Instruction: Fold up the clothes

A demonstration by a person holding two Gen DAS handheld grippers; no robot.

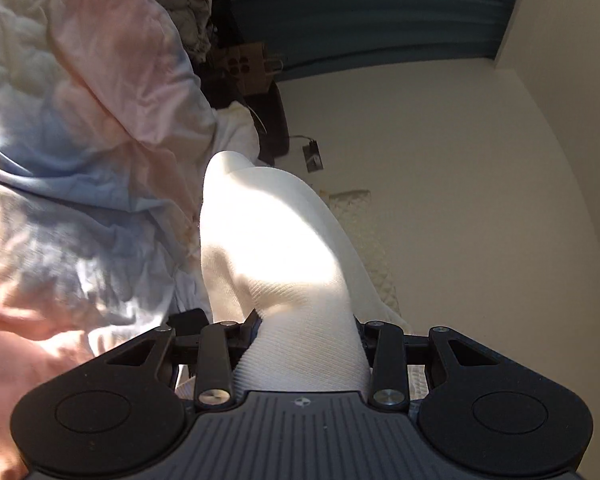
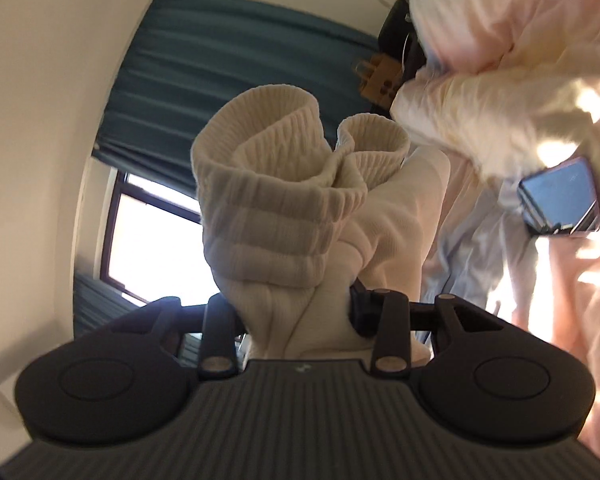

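White ribbed socks are held in the air between both grippers. In the left wrist view my left gripper (image 1: 306, 332) is shut on the toe end of a white sock (image 1: 276, 240), which covers the fingertips. In the right wrist view my right gripper (image 2: 300, 312) is shut on the cuff end of the socks (image 2: 292, 200); two open ribbed cuffs stick up past the jaws. The fingertips of both grippers are hidden by the fabric.
A pink, blue and cream tie-dye cloth (image 1: 72, 140) fills the left side, and shows in the right wrist view (image 2: 520, 80) too. A phone (image 2: 560, 196) lies on it. A teal curtain (image 2: 220, 68), a window (image 2: 160, 240), cream walls (image 1: 460, 160) and a cardboard box (image 1: 246, 66) lie behind.
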